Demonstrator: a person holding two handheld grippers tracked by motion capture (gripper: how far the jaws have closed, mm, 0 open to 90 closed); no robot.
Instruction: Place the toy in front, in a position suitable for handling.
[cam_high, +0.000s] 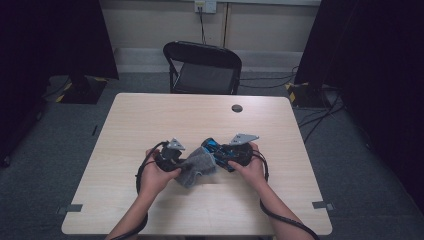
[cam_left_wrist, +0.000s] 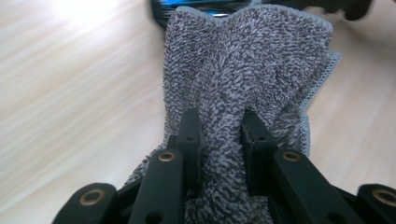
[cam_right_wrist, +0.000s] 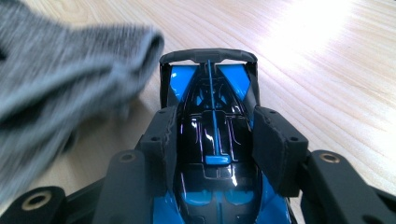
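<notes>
Right now my left claw (cam_left_wrist: 219, 135) is clamped on a bunched fold of the grey towel (cam_left_wrist: 243, 70), the terry cloth squeezed between both pads. My right claw (cam_right_wrist: 217, 140) is clamped on the blue and black toy car (cam_right_wrist: 212, 126), its pads pressing the car's two flanks, with the rear wing pointing away from me. From above, both claws meet near the middle of the desk (cam_high: 150, 115), close to my edge, and the towel (cam_high: 197, 167) drapes against the car (cam_high: 220, 150), touching its near end.
</notes>
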